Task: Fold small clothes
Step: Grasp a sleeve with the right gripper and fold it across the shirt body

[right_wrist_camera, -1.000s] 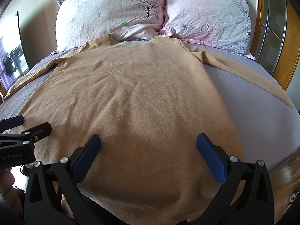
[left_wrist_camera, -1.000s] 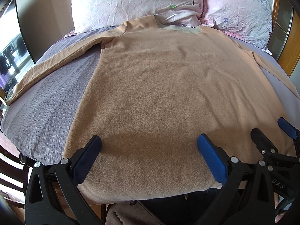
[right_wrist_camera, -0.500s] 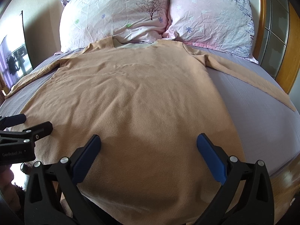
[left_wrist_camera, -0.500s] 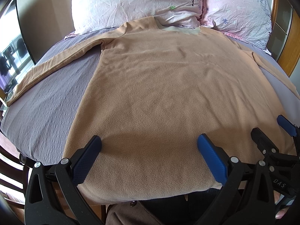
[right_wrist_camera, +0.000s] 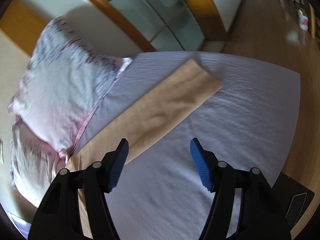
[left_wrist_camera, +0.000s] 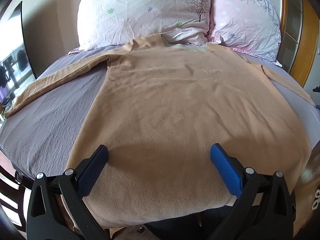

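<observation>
A tan long-sleeved fleece top (left_wrist_camera: pixel 180 104) lies spread flat, front down or up not discernible, across a bed covered in a grey-lilac sheet (left_wrist_camera: pixel 50 124); its collar (left_wrist_camera: pixel 188 47) points toward two floral pillows, a white one (left_wrist_camera: pixel 140 10) and a pink one (left_wrist_camera: pixel 244 18), propped at the head of the bed; the top's hem hangs just over the bed's near edge. The left gripper (left_wrist_camera: pixel 159 153) hovers over the hem area with its blue-padded fingers (left_wrist_camera: pixel 226 170) spread wide apart, nothing between them; its shadow falls on the fabric just ahead of the pads. One sleeve (left_wrist_camera: pixel 56 80) stretches out across the sheet toward the window side; the other sleeve (right_wrist_camera: pixel 170 104) lies straight and flat on the opposite side, its cuff near the bed's far edge. The right gripper (right_wrist_camera: pixel 159 146) is positioned above that second sleeve, tongs released and holding nothing; its left pad overlaps the sleeve's edge in the view, though contact cannot be judged; the right wrist view is motion-blurred. Beyond the bed stand a wooden headboard frame with frosted glass panels (right_wrist_camera: pixel 166 20) and a wood floor (right_wrist_camera: pixel 270 26); a dark flat object (right_wrist_camera: pixel 294 198) sits at the bed's corner, too indistinct to name.
</observation>
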The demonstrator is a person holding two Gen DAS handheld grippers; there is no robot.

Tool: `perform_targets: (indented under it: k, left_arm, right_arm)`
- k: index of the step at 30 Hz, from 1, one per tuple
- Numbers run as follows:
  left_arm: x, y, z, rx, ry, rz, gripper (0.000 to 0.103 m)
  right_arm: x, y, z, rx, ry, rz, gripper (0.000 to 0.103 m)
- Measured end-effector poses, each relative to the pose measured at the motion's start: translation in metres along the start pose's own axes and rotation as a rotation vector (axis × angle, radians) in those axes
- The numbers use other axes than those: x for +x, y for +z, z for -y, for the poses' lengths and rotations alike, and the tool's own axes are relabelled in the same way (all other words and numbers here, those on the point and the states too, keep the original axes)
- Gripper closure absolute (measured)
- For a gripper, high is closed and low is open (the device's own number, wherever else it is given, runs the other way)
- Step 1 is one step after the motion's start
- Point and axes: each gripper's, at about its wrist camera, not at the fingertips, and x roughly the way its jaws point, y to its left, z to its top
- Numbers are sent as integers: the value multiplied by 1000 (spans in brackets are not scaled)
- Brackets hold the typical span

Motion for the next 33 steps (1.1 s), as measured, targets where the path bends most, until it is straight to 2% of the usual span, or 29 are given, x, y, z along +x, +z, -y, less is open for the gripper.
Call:
perform_targets:
  k: [3,6,9,10,11,12,13,15,17,18,20,23,25,27,29,31,33]
  left_arm:
    - [-1,4,-8,-24,-56,28,1]
    - [-5,11,-19,-57,-103,79,1]
    - [-11,20,-32,-85,-127,143,1]
    - [-13,23,-37,-96,-133,159,1]
    - [-13,26,-43,-110,-141,172,1]
    - [-14,31,-53,-135,-156,190,1]
    - [-13,33,-62,-157,-173,201,1]
    - [-10,42,-87,-223,-236,222,1]
    - [-6,46,-107,-277,-276,228,1]
    - [-5,49,-121,-315,-297,239,1]
    - [-5,52,-140,-366,-310,267,1]
    - [-7,58,-167,-439,-284,292,1]
    - [-8,58,-181,-481,-274,299,1]
    - [-9,57,-194,-533,-281,297,1]
    - [-8,55,-211,-602,-292,287,1]
    - [-9,50,-229,-663,-296,283,1]
    - [-8,44,-251,-733,-277,279,1]
  right_arm:
    - [22,24,21,107,-28,-17,52]
    - [31,34,19,115,-49,6,54]
    - [41,39,16,113,-64,36,61]
    - [43,40,15,115,-70,41,69]
    - [48,40,13,115,-82,44,87]
    - [51,44,13,116,-91,34,99]
    - [56,48,14,117,-94,17,99]
    - [46,50,0,84,-94,52,99]
    - [30,41,-46,-47,-27,104,99]
    - [20,31,-82,-138,25,127,99]
    - [4,4,-146,-289,143,132,99]
    - [-11,-63,-250,-544,314,98,99]
    - [-6,-118,-312,-681,427,25,99]
    - [13,-179,-364,-785,528,-106,99]
    - [35,-241,-401,-870,594,-245,99]
    - [67,-310,-428,-986,591,-414,98]
    - [99,-370,-434,-1075,530,-596,92]
